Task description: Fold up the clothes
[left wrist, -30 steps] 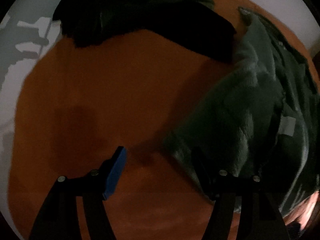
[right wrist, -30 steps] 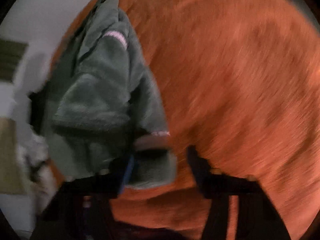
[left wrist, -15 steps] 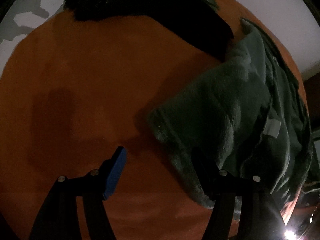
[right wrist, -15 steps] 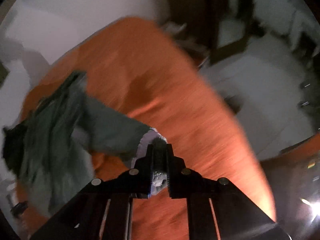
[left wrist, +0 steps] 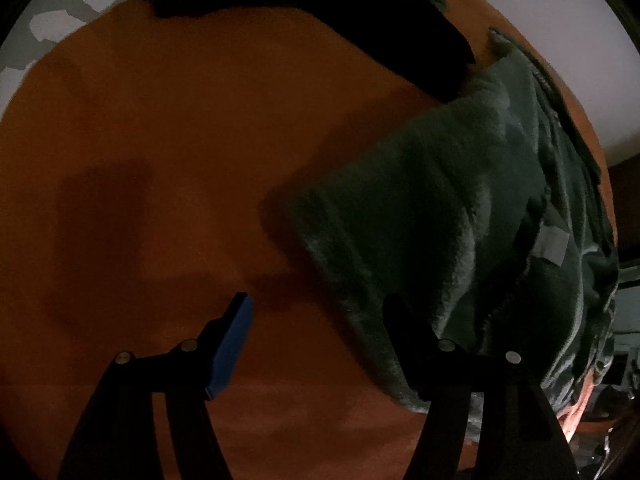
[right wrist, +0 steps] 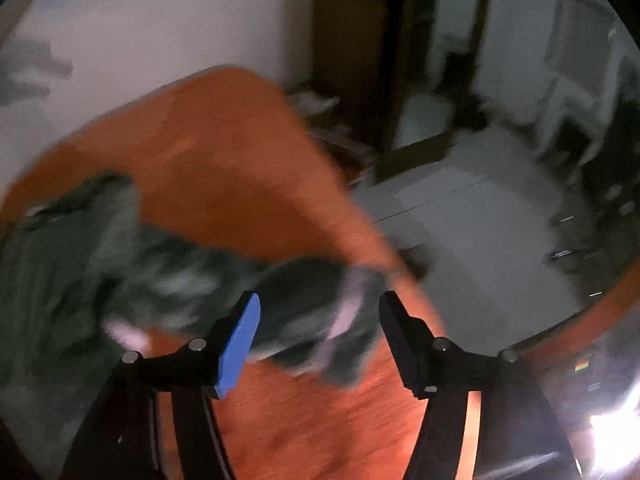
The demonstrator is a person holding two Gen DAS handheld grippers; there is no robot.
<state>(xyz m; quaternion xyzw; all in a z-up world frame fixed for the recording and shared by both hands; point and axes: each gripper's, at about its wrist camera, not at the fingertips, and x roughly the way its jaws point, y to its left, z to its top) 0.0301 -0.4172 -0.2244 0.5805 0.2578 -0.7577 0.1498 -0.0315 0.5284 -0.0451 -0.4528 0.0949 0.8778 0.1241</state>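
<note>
While the right hand-held gripper (right wrist: 318, 332) has just spread, releasing the green fleece garment's (left wrist: 440, 208) sleeve (right wrist: 320, 312), spreading-out seems underway. The left hand-held gripper (left wrist: 320, 320), also spread and empty, likely must pinch the hem next.

Dim, underexposed fisheye views with black curved corners: the left view is sharp with soft shadows beyond the jaws, the right motion-blurred, white glare flaring right of its jaws.

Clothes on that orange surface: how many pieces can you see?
2. A green fleece garment lies on the right side; a black garment lies along the far edge, touching it. More could be hidden underneath or out of view.
</note>
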